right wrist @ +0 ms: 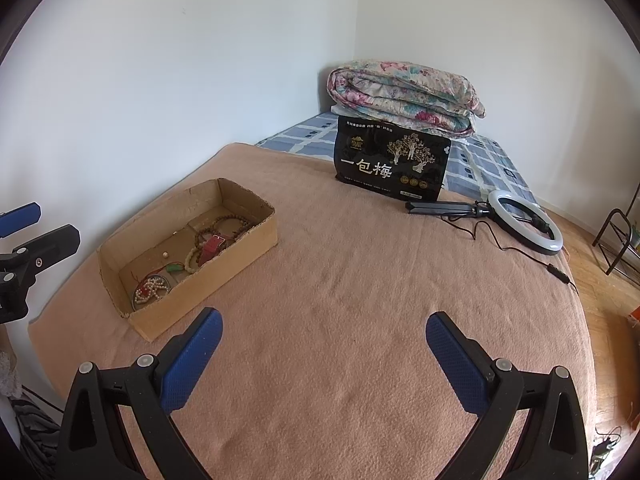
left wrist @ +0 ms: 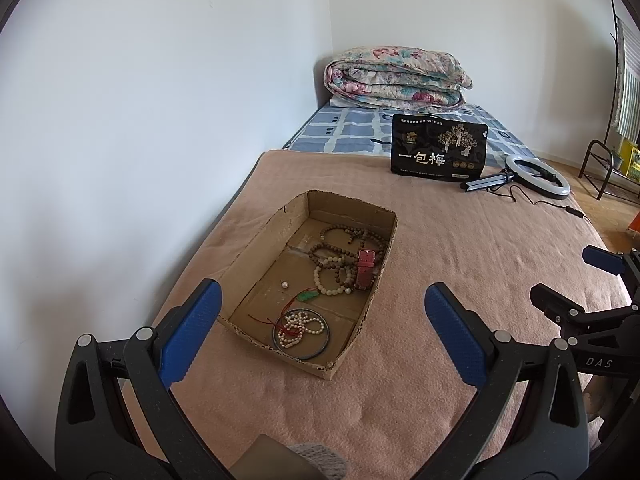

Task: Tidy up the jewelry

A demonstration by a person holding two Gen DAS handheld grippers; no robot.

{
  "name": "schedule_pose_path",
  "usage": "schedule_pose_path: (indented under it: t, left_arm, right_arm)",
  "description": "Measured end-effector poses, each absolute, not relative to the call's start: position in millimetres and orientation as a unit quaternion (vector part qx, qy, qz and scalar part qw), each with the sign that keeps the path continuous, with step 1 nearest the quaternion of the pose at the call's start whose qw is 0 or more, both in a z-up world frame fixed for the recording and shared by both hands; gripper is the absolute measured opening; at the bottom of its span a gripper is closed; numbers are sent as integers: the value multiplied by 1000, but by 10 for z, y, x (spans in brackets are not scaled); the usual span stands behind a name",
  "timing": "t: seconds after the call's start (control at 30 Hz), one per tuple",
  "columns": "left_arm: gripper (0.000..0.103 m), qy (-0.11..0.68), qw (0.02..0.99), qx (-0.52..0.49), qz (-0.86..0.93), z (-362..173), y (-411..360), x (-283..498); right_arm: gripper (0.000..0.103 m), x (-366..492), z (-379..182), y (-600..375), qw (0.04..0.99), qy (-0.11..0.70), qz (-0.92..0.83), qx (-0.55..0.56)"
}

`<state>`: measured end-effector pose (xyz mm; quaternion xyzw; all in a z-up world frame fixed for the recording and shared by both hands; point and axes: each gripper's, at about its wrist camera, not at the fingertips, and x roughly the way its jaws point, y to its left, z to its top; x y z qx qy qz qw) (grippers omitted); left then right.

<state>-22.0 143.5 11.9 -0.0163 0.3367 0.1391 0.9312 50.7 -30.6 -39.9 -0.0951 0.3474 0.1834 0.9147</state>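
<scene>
Cardboard box — tangled bead strands; red strap

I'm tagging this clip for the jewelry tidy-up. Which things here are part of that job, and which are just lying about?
Part of the job: cardboard box, brown bead strands, red watch strap, pale bead bracelet, green pendant, pearl strand, loose pearl.

Lying about: ring light, black snack bag, folded quilt.

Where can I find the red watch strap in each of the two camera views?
Left wrist view: the red watch strap lies centre frame, at the right wall of the cardboard box.
Right wrist view: left of centre, inside the same box.
Shared landmark: the black bag behind.
</scene>
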Motion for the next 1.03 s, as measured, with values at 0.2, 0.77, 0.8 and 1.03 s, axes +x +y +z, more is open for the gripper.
schedule_pose_path:
  t: [0.2,0.77,0.8,1.03]
  left_arm:
    - [103,336,931,-17,139,122,1433,-228]
    - [103,335,931,-20,143,115,1468,-200]
    - [103,335,931,-19,143,120,1465,-216]
    - [103,326,933,-15,151,124,1497,-203]
  right_arm:
    - [103,507,-409,-313,914,349,184,-95]
    - [103,512,-413,-326,914,350,184,-94]
    - [103,513,-411,-325,914,350,184,-94]
    - [103,519,-427,-339,914,351,182,-93]
